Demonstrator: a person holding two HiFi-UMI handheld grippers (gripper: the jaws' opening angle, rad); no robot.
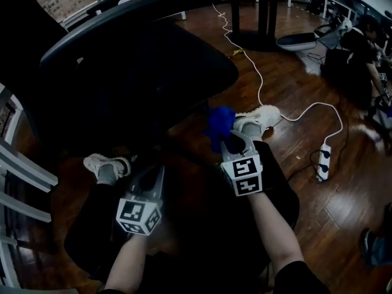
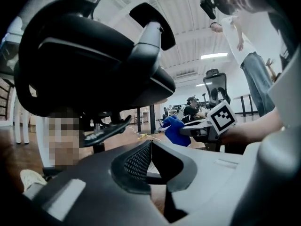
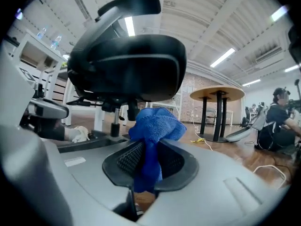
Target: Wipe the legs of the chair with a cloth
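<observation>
One cloth pinched in right gripper fingers; left gripper's closed, empty; from above, seat hides chair legs.

Left gripper: jaws together, nothing between them. Right gripper, just beside it: jaws clamped on cloth. Both point forward.

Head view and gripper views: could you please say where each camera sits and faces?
Head view: on the person's head, looking steeply down at the chair; forearms, left tool and right tool show.
Left gripper view: on the left tool, looking up along its shut, empty jaws at the chair's seat.
Right gripper view: on the right tool, looking along jaws shut on the blue cloth.
Shared: all three show chair and blue cloth.
</observation>
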